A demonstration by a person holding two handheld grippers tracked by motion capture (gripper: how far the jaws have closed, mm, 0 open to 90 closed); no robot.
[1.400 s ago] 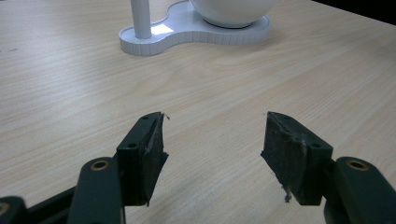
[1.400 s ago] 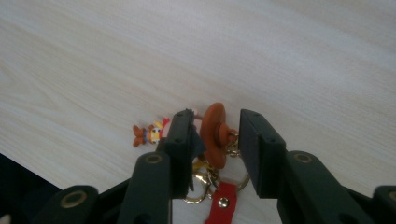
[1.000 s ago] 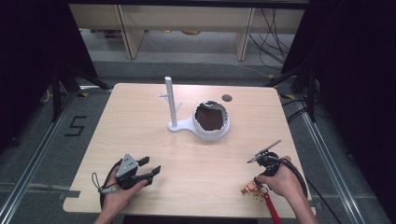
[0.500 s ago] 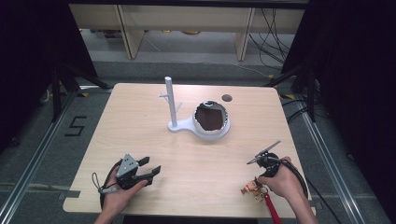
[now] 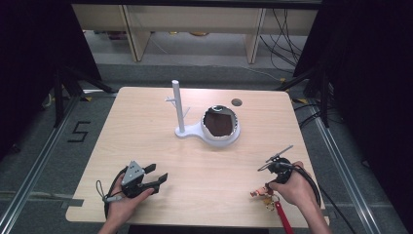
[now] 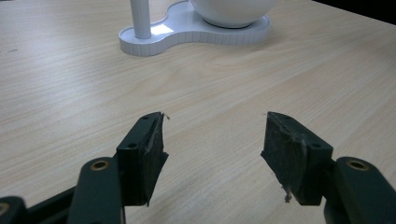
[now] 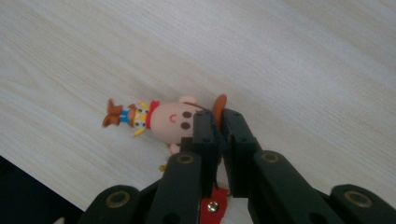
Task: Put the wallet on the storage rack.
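bowl — dark inside, on stand

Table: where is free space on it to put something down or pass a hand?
The table is bare left of the white stand, and across the middle between the stand's bowl and both tools. It is crowded at the near right edge, where the right tool is shut on the keychain figure.
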